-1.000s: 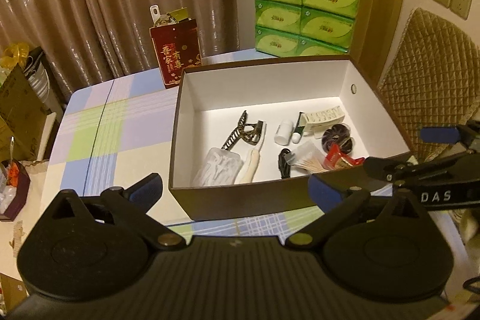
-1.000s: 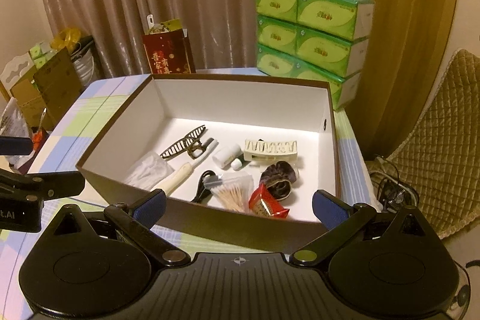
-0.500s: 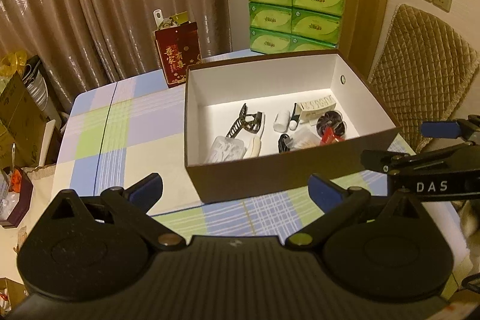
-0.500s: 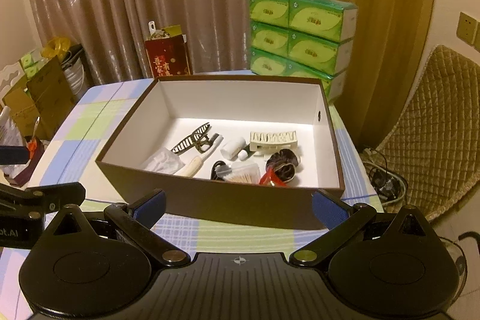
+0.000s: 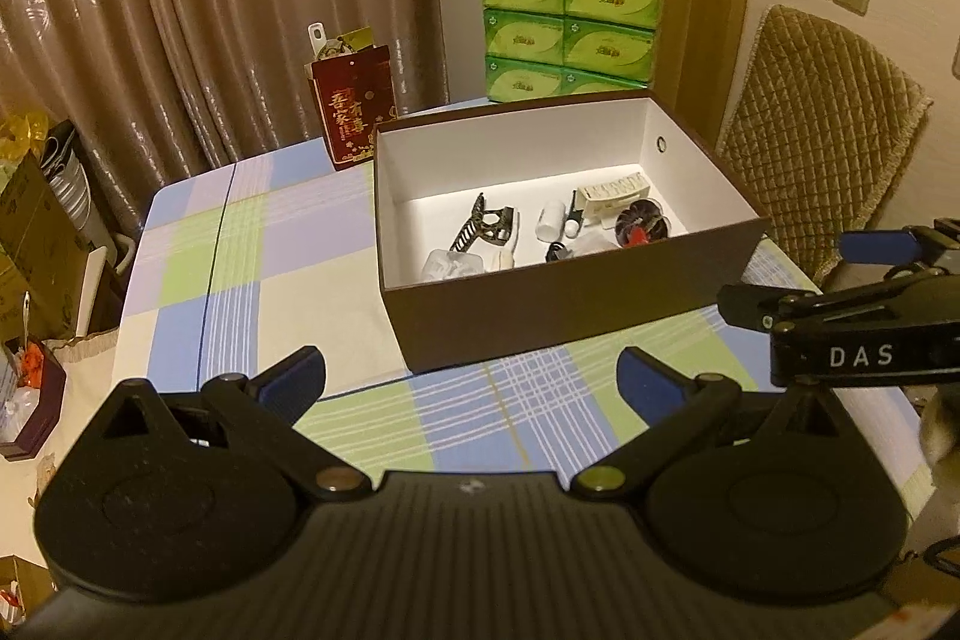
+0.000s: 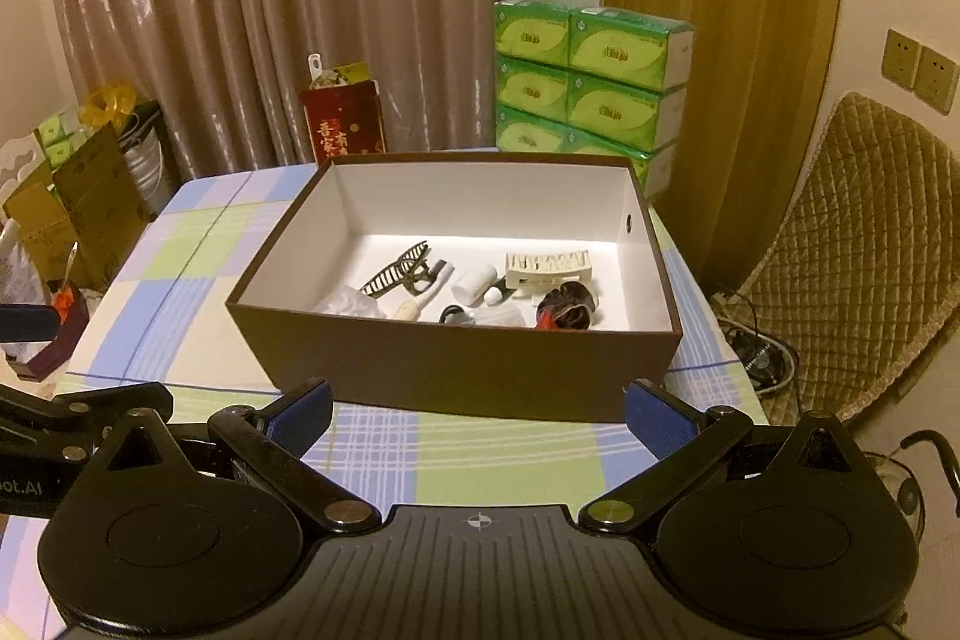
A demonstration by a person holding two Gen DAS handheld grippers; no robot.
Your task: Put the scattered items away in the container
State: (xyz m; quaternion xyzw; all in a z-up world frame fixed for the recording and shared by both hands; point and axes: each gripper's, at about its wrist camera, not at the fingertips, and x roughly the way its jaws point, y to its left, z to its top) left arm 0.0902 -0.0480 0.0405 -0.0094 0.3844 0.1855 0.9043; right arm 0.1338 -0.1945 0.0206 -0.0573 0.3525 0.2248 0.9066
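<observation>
A brown box with a white inside stands on the checked tablecloth. Inside lie a dark metal hair claw, a cream hair clip, a small white bottle, a dark scrunchie, a red wrapper, a clear plastic packet and black scissors. My left gripper hangs open in front of the box's near left corner, holding nothing. My right gripper is open before the near wall, empty; it also shows at the right edge of the left wrist view.
A red gift bag stands behind the box, with stacked green tissue packs at the back right. A quilted chair is right of the table. Cartons and clutter sit at the left.
Both grippers have drawn back and risen from the box, so it looks smaller and farther. The near wall now hides part of the contents. Jaws stay open.
</observation>
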